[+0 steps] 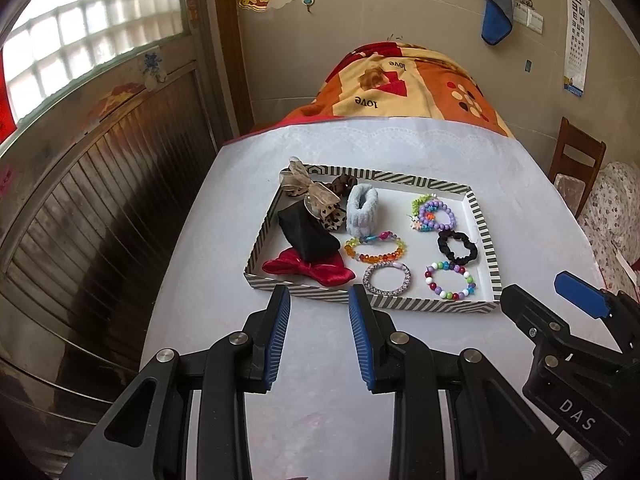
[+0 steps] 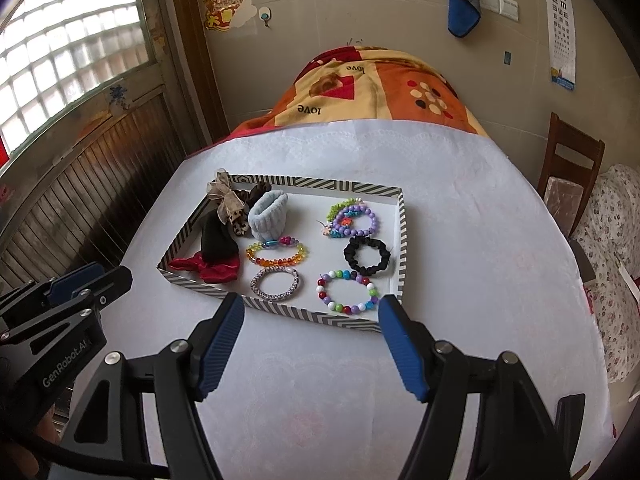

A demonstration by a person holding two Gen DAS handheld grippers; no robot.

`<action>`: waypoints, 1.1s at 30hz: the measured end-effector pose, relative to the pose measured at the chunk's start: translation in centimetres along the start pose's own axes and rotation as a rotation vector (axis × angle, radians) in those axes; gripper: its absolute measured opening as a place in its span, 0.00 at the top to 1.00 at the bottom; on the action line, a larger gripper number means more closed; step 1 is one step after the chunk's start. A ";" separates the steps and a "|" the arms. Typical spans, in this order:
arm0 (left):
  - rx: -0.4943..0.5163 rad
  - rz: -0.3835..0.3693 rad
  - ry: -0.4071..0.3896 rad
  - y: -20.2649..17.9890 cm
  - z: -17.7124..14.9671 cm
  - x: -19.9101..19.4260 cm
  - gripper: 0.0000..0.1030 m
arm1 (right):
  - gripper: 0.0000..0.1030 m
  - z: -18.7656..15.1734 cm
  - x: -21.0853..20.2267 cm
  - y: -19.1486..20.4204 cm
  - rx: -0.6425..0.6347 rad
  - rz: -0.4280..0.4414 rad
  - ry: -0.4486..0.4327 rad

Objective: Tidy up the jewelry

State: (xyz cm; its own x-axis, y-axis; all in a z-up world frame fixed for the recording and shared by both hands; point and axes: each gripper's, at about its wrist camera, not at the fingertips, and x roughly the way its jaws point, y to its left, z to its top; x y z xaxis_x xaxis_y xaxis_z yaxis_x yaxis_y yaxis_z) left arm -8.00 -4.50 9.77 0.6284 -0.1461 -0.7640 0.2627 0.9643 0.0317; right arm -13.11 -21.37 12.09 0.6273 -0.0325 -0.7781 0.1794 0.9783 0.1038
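Left wrist view: your left gripper (image 1: 319, 295) hangs just short of the tray (image 1: 486, 236), its near rim right under the fingertips. The jaws stand apart with nothing between them, a narrow gap only. Straight ahead, just past the rim, lie the red bow (image 1: 310, 272) and the silver bracelet (image 1: 387, 278); the bracelet is a flat ring with no long axis, so you can come at it from any side. Deeper in the tray are the amber bracelet (image 1: 375, 249), the black scrunchie (image 1: 457, 245) and the purple bracelet (image 1: 437, 215). Your right gripper (image 1: 576, 292) shows at the right edge, level with the tray's near right corner.

Right wrist view: your right gripper (image 2: 311, 312) is spread wide and empty, also just short of the near rim of the tray (image 2: 402, 240). The multicolour bracelet (image 2: 347, 291) lies dead ahead between the fingers, just inside the rim, so this hand looks the nearer one for it, and the left for the silver bracelet (image 2: 275, 283).

The tray sits on a white cloth (image 2: 460, 208) over a table, smooth and bare around it. Beyond the tray's far side is an orange blanket (image 2: 380, 92); a chair (image 2: 572, 168) stands to its right, a window (image 2: 60, 40) to its left.
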 end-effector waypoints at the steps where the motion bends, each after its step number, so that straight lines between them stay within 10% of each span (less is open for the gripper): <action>1: 0.000 0.001 0.001 -0.1 0.0 0.1 0.89 | 0.29 0.0 0.0 -0.1 0.000 0.000 0.001; 33: 0.000 0.004 0.040 -1.0 1.4 2.9 0.89 | 0.29 1.5 3.3 -1.2 -0.012 0.026 0.045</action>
State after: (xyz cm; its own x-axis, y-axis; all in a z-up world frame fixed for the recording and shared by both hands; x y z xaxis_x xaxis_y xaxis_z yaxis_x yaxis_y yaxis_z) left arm -5.42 -6.24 8.40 0.5995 -0.1334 -0.7892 0.2603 0.9649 0.0347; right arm -10.16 -22.99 10.34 0.5966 0.0023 -0.8026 0.1540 0.9811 0.1173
